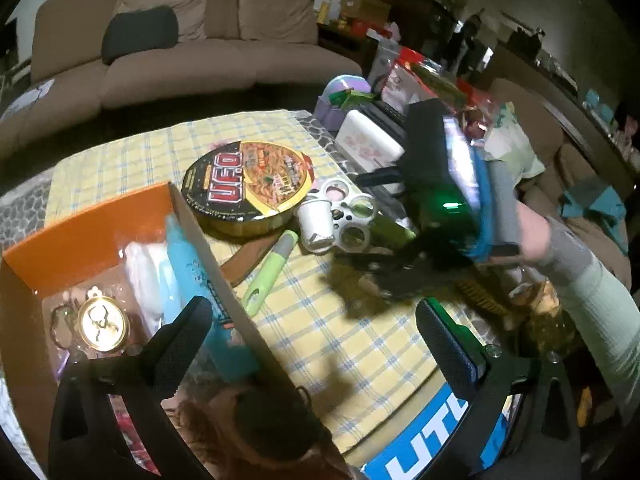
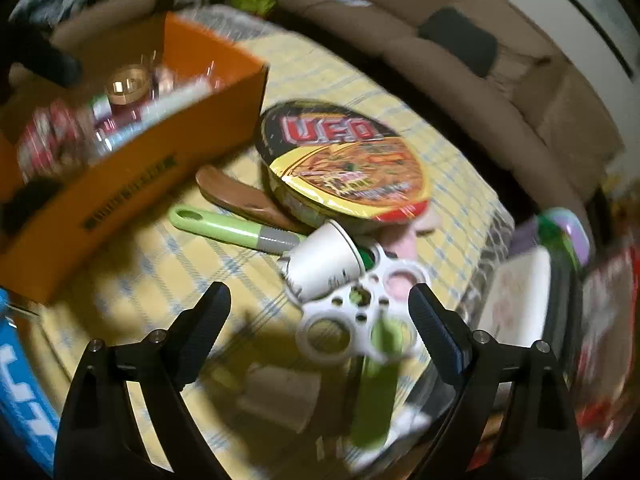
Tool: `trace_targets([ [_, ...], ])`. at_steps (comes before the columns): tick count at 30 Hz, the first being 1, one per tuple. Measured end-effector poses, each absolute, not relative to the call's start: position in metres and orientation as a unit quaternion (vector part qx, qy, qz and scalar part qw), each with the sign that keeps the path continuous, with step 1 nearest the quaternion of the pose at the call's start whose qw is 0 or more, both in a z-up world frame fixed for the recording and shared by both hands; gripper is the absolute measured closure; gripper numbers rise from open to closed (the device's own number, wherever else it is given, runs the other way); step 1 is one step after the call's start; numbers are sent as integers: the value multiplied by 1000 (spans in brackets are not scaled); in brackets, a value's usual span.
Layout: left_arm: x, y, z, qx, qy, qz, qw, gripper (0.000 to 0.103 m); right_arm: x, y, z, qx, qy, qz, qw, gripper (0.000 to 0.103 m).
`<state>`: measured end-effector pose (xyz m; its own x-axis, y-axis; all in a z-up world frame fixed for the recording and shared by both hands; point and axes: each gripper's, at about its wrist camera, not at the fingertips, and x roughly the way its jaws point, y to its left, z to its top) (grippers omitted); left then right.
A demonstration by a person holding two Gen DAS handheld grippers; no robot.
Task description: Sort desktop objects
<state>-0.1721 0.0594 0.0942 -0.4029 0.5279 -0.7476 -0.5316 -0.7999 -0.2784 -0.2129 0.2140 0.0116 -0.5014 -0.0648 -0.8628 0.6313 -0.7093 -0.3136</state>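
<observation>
With both claws spread and empty, left gripper point(image 1: 312, 344) over yellow checked cloth point(image 1: 352, 344) beside orange box point(image 1: 80, 224), right gripper point(image 2: 320, 316) above white cup point(image 2: 324, 260) and ringed tool point(image 2: 360, 316), noodle bowl point(image 2: 344, 160) beyond, brown sofa point(image 1: 180, 40) behind table.

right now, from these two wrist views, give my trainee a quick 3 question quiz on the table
1. True or false: the U.F.O. noodle bowl sits inside the orange box.
2. The white cup is: A upright, B tipped on its side, C stacked.
3. Fill in: both the left gripper and the right gripper are ____ and hold nothing.

Key: 1 false, it rests on the checked cloth beside the box; 2 B; 3 open.
</observation>
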Motion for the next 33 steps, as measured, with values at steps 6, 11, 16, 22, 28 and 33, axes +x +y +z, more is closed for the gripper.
trace_targets([
  [6,-173,54,80,-456,-3,830,321,0,-236,199,-21,460,359,-780,225,27],
  [11,-167,64,77,-451,30,826,337,0,-235,210,-24,487,335,-773,232,56],
  [16,-150,90,91,-429,104,816,374,0,-206,247,32,469,233,-821,227,56],
  [22,-136,159,96,-404,250,769,429,0,-156,321,106,468,43,-853,228,56],
  [28,-172,215,66,-486,258,737,392,0,-106,386,128,474,-83,-856,189,56],
  [33,-213,205,37,-607,1,750,263,0,-78,412,129,463,-100,-866,163,56],
])
